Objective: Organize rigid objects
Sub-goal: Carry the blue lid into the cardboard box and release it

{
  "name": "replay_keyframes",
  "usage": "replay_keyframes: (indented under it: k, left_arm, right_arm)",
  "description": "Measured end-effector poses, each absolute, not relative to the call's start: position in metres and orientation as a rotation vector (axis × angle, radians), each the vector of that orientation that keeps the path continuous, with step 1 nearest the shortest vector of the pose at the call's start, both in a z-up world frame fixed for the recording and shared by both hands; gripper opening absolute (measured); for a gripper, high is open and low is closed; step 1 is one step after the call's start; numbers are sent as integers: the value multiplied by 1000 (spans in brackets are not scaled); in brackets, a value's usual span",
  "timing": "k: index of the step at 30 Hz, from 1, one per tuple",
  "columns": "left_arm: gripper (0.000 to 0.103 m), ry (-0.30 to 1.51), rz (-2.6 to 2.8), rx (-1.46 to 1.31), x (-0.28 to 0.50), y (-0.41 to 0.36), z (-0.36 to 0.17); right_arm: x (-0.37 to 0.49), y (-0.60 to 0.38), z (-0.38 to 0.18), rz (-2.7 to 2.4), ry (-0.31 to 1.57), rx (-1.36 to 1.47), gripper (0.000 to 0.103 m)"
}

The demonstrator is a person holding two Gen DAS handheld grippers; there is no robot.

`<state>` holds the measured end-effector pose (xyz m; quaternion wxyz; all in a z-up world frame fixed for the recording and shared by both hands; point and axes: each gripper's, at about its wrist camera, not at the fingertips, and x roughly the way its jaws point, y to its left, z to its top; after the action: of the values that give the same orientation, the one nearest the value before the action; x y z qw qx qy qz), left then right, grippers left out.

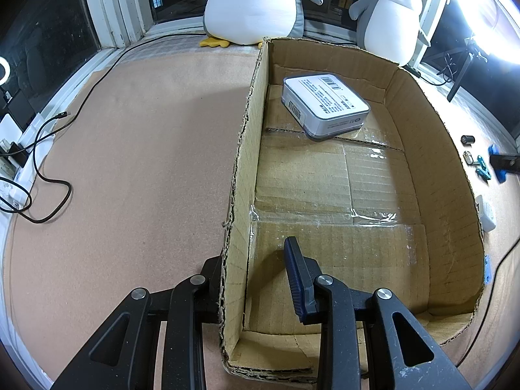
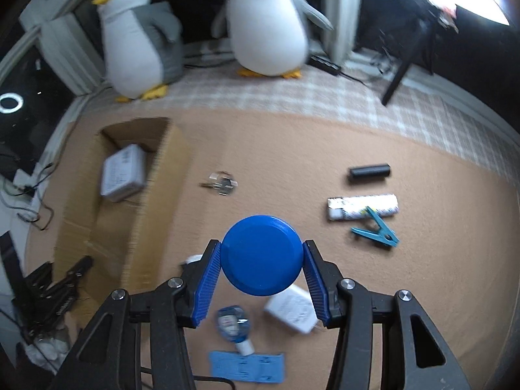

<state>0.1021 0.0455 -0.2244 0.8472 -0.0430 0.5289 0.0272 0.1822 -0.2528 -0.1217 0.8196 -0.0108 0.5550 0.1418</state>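
Note:
A cardboard box [image 1: 432, 149] lies on the tan mat with a white and grey case [image 1: 325, 102] inside at its far end. My left gripper [image 1: 253, 260] straddles the box's near left wall, one finger outside and one finger [image 1: 297, 276] inside; whether it pinches the wall is unclear. My right gripper [image 2: 261, 256] is shut on a round blue lid [image 2: 261, 255] and holds it above the mat. The box [image 2: 169, 175] and the case [image 2: 122, 172] lie to its left.
On the mat to the right lie a black cylinder [image 2: 370, 173], a white tube box [image 2: 362, 208], a teal clothespin [image 2: 377, 230], a clear clip [image 2: 221, 183], a white adapter [image 2: 292, 312], a small bottle [image 2: 232, 323] and a blue card [image 2: 247, 365]. Two plush penguins [image 2: 268, 22] stand behind. Cables [image 1: 48, 175] run at left.

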Motion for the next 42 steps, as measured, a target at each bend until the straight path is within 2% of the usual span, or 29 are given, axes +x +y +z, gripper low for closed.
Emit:
replay_keyframes:
  k: [8, 17, 25, 34, 37, 39, 42]
  left_arm:
    - [32, 1114, 58, -91, 102, 46, -224]
    - [32, 1114, 57, -91, 102, 46, -224]
    - [32, 1114, 57, -92, 102, 47, -224]
    - [32, 1113, 57, -91, 103, 47, -224]
    - [32, 1113, 56, -92, 102, 47, -224]
    - [32, 1113, 57, -91, 103, 47, -224]
    - [32, 1111, 58, -92, 103, 48, -224]
  right_arm:
    - [160, -170, -101, 501, 1142, -110, 46]
    - [164, -99, -138, 589, 1197, -211, 46]
    - [168, -80, -167, 587, 1259, -243, 46]
    - [170, -76, -171, 587, 1265, -242, 47]
    - [172, -76, -170, 588, 1262, -243, 50]
    - [172, -77, -169, 587, 1261, -235, 56]
    - [173, -79, -169, 585, 1263, -219, 56]
